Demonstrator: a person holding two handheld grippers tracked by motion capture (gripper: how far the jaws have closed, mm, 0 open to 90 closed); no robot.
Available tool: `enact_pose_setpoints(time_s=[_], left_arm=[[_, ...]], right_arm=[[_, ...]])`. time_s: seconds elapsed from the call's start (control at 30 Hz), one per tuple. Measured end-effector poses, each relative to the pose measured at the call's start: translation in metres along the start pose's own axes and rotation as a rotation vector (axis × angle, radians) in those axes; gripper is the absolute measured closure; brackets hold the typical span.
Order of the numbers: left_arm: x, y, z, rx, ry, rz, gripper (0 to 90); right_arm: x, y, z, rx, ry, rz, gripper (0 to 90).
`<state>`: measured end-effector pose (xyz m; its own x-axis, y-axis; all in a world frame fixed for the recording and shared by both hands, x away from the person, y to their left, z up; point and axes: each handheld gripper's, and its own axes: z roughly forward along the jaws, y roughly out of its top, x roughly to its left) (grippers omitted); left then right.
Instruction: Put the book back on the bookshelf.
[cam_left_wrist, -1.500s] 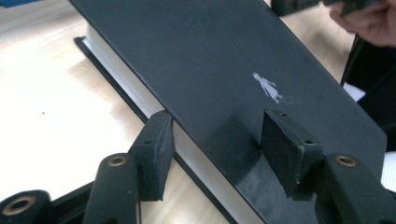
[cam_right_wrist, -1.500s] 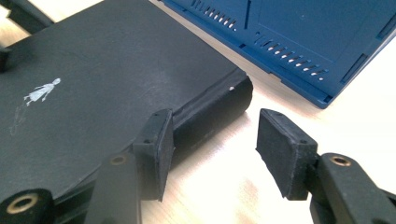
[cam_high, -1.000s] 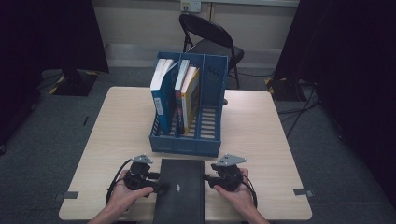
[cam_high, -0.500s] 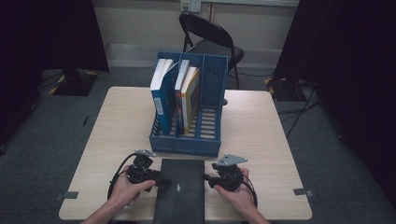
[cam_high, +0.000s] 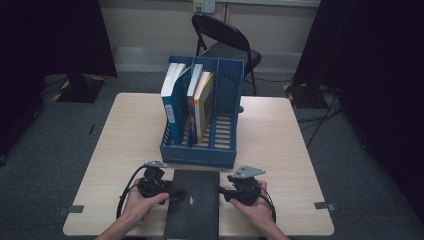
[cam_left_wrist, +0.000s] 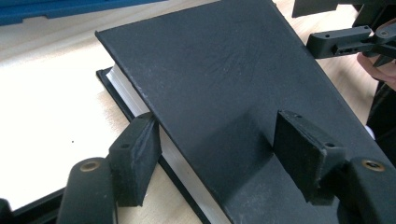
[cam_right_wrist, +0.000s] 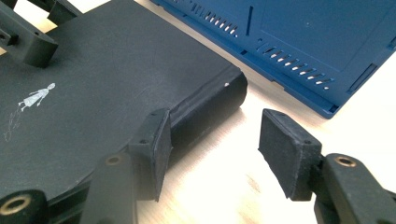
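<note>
Thick black hardcover book (cam_high: 192, 202) lying flat at the near edge of the pale wooden table (cam_high: 280, 145), just in front of the blue slotted plastic file rack (cam_high: 222, 147) holding upright books. Left gripper (cam_left_wrist: 219, 158) at the book's page edge: jaws apart, having just been opening, one pad beside the white pages, the other over the lifted front cover, neither visibly pressing. Right gripper (cam_right_wrist: 212, 149) at the spine side: jaws apart, one pad against the spine, the other clear over bare table
</note>
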<state>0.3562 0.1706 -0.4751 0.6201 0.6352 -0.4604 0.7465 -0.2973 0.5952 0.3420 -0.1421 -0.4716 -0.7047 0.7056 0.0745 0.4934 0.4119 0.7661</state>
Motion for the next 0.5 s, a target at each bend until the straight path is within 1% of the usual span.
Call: enact_pose_setpoints(time_s=[0.07, 0.1, 0.13, 0.17, 0.3, 0.33, 0.4, 0.43, 0.47, 0.5], left_arm=[[0.001, 0.000, -0.001, -0.009, 0.001, -0.016, 33.9], [0.002, 0.000, -0.002, -0.007, -0.003, -0.016, 35.4], [0.004, 0.000, -0.003, -0.011, -0.013, -0.026, 36.6], [0.005, 0.001, -0.004, -0.018, -0.021, -0.040, 39.8], [0.003, 0.001, -0.009, -0.050, -0.033, -0.037, 40.9], [0.002, 0.001, -0.010, -0.060, -0.042, -0.048, 40.9], [0.003, 0.002, -0.015, -0.091, -0.075, -0.067, 42.1], [0.004, 0.002, -0.016, -0.099, -0.083, -0.076, 43.9], [0.003, 0.002, -0.017, -0.104, -0.080, -0.077, 45.8], [0.003, 0.002, -0.017, -0.108, -0.086, -0.081, 46.0]], right_arm=[[0.000, 0.000, 0.000, 0.002, 0.002, 0.004, 43.6], [-0.001, 0.000, 0.000, 0.002, 0.005, 0.006, 43.5], [-0.001, 0.000, 0.000, 0.001, 0.008, 0.007, 43.7], [-0.001, 0.000, 0.000, 0.001, 0.011, 0.008, 44.5], [-0.002, 0.000, 0.000, 0.003, 0.013, 0.009, 44.2], [-0.002, 0.000, 0.000, 0.004, 0.012, 0.011, 43.7], [-0.003, -0.001, 0.000, 0.003, 0.014, 0.013, 43.0], [-0.004, -0.001, -0.001, 0.004, 0.014, 0.013, 42.9], [-0.004, -0.001, -0.001, 0.003, 0.014, 0.013, 42.9], [-0.004, -0.001, 0.000, 0.002, 0.015, 0.015, 42.9]])
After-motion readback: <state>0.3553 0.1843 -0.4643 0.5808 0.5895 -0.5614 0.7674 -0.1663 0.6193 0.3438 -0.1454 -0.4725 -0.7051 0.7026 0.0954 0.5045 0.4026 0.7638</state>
